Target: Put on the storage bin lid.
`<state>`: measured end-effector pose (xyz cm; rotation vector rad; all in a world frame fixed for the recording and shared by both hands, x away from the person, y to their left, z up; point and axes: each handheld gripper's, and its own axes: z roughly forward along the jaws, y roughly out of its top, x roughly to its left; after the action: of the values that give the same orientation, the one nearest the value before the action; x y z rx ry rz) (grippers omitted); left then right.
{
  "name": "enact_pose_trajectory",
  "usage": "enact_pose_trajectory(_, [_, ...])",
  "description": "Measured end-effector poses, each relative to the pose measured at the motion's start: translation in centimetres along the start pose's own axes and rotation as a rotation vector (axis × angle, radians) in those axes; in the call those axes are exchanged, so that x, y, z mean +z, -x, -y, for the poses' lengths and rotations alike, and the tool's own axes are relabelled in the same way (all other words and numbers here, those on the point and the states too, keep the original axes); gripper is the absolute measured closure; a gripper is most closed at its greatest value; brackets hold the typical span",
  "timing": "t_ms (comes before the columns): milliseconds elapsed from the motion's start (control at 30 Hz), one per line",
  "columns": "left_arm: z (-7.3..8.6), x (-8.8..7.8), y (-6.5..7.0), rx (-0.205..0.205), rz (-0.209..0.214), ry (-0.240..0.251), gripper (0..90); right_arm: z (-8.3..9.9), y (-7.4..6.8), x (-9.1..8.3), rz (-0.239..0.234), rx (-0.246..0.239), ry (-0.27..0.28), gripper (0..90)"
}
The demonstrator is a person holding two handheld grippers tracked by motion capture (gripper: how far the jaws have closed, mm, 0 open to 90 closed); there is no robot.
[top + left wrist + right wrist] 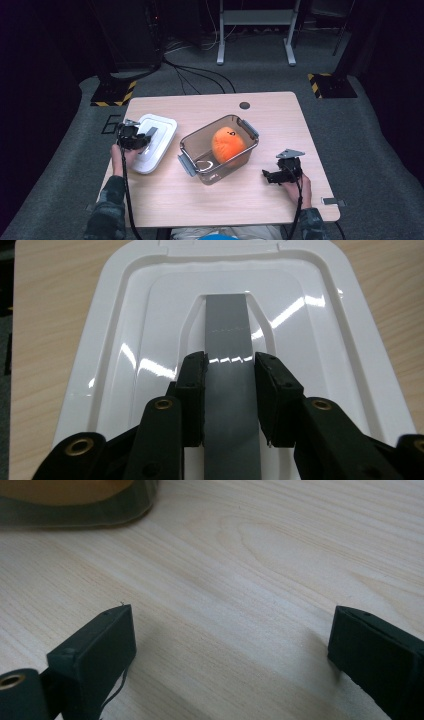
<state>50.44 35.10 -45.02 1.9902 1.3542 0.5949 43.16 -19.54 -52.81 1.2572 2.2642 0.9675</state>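
Grabbing the lid to close the box

The left claw point(230, 372) is clenched on the grey handle point(227, 330) of the white lid point(155, 142), at the left of the frame. The orange toy point(227, 144) already sits in the clear box point(220, 149) in the middle of the table point(240, 200). The lid still has to go on. The right claw point(274, 176) rests released.

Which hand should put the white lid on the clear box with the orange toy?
Left. The left gripper is shut on the grey handle strip of the white plastic lid. The right gripper rests open on the wooden table beside the clear plastic box.
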Motion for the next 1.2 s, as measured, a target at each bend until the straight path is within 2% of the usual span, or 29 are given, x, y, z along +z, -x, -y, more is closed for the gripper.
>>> enact_pose_trajectory(200, [-1.3, -1.9, 0.3, 0.030, 0.021, 0.024, 66.3, 0.0, 0.0, 0.0, 0.000, 0.000, 0.000, 4.3])
enact_pose_trajectory(333, [-2.0, -2.9, 0.4, 0.018, 0.036, 0.030, 66.3, 0.0, 0.0, 0.0, 0.000, -0.001, 0.000, 4.3])
enact_pose_trajectory(600, [-3.7, -4.9, 1.2, 0.055, 0.064, 0.046, 66.3, 0.0, 0.0, 0.0, 0.000, -0.001, 0.000, 4.3])
enact_pose_trajectory(733, [-4.8, -5.8, 2.2, 0.076, 0.080, 0.061, 66.3, 0.0, 0.0, 0.0, 0.000, 0.000, 0.000, 4.3])
enact_pose_trajectory(967, [-6.6, -7.0, 4.0, 0.138, 0.105, 0.065, 66.3, 0.0, 0.0, 0.0, 0.000, -0.001, 0.000, 4.3])
enact_pose_trajectory(1200, [-7.9, -7.5, 5.9, 0.174, 0.138, 0.072, 66.3, 0.0, 0.0, 0.0, 0.000, -0.002, 0.001, 4.3])
